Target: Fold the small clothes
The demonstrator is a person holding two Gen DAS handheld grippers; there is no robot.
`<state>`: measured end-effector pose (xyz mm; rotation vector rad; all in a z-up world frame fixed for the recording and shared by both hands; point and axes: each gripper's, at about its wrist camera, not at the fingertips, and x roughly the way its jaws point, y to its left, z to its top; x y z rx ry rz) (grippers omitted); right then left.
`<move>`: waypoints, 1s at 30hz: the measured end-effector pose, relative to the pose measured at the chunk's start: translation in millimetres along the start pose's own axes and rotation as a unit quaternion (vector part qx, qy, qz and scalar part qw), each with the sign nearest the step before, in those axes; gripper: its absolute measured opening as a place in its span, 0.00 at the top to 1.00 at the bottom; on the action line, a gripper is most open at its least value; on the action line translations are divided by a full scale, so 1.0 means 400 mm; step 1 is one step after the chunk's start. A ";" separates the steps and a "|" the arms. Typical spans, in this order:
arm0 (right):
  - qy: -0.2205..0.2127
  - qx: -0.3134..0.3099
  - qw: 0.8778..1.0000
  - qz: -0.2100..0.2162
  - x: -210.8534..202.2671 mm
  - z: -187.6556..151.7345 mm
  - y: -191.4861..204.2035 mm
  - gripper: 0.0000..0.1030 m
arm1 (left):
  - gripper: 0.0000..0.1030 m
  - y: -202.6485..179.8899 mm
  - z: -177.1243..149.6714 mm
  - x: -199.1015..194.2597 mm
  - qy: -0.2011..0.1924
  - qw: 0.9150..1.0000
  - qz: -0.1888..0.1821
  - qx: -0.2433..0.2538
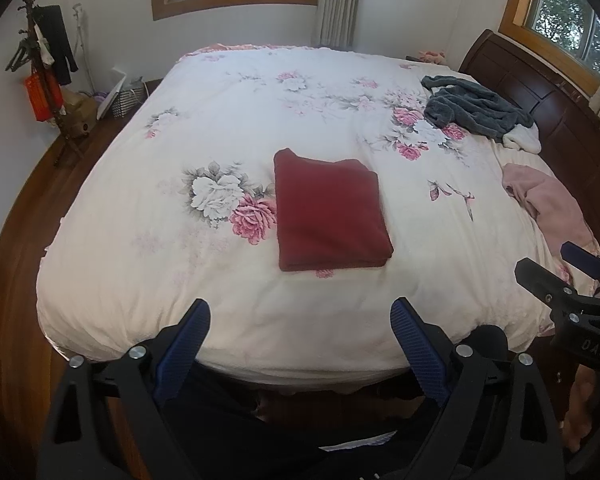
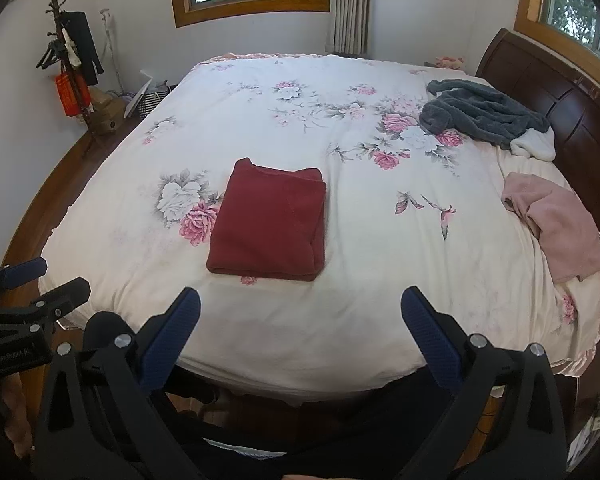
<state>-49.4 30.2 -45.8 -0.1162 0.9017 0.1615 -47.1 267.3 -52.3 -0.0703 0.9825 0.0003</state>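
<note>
A dark red garment (image 1: pixel 330 212) (image 2: pixel 269 224) lies folded into a neat rectangle near the front middle of the bed. My left gripper (image 1: pixel 300 316) hovers open over the bed's near edge, well short of the red garment, holding nothing. My right gripper (image 2: pixel 300 304) is likewise open and empty over the same edge. In the left wrist view the right gripper (image 1: pixel 556 264) shows at the right edge; in the right wrist view the left gripper (image 2: pixel 40 276) shows at the left edge. A crumpled pink garment (image 1: pixel 548 200) (image 2: pixel 556 224) lies at the bed's right side.
The bed carries a white floral duvet (image 1: pixel 220 120) (image 2: pixel 360 260). A grey fleece garment (image 1: pixel 476 106) (image 2: pixel 484 114) lies bunched near the dark wooden headboard (image 1: pixel 540 92) (image 2: pixel 560 92). A coat stand (image 1: pixel 44 76) (image 2: pixel 70 68) and bags stand in the far left corner on the wooden floor.
</note>
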 end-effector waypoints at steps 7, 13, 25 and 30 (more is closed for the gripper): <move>0.001 0.000 1.000 0.001 0.002 0.000 -0.001 0.03 | 0.11 0.002 0.006 0.001 -0.002 1.000 0.002 0.000; 0.000 0.000 1.000 0.001 0.002 0.001 -0.001 0.03 | 0.11 -0.002 0.003 -0.001 -0.001 1.000 0.003 0.000; -0.001 0.000 1.000 0.005 -0.001 -0.014 0.012 0.03 | 0.11 -0.002 0.006 0.000 -0.002 1.000 0.003 0.002; -0.001 0.001 1.000 0.010 -0.001 -0.015 0.010 0.03 | 0.11 -0.001 0.007 0.000 -0.002 1.000 0.003 0.002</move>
